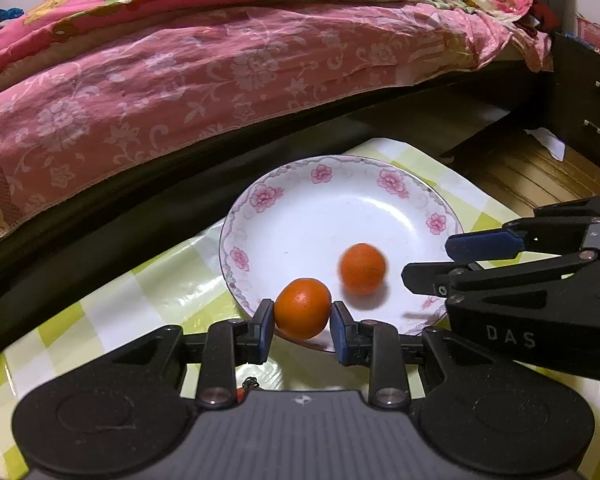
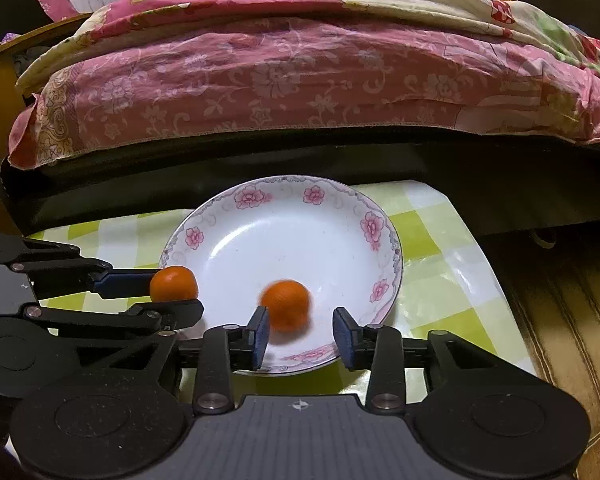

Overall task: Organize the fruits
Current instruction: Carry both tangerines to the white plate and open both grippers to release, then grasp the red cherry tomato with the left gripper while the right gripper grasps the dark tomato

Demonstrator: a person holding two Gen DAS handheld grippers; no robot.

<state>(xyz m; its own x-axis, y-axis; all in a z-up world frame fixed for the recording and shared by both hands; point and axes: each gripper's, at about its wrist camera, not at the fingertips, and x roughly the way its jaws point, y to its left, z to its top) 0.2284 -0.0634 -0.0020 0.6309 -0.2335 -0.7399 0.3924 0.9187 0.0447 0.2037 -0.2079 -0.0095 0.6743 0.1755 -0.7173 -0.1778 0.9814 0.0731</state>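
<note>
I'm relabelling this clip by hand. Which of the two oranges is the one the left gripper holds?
Start at the white round plate with pink flowers on the green-checked tablecloth. At its near rim, a small orange sits pinched between the left gripper's blue-padded fingers. The other orange lies loose and blurred on the plate, with nothing gripping it.

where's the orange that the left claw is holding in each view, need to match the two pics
Left wrist view: the held orange sits low centre, pinched in the left claw at the plate's near rim.
Right wrist view: same orange at left, at the plate's left rim.
Shared landmark: the flowered plate, with the blurred loose orange.
</note>
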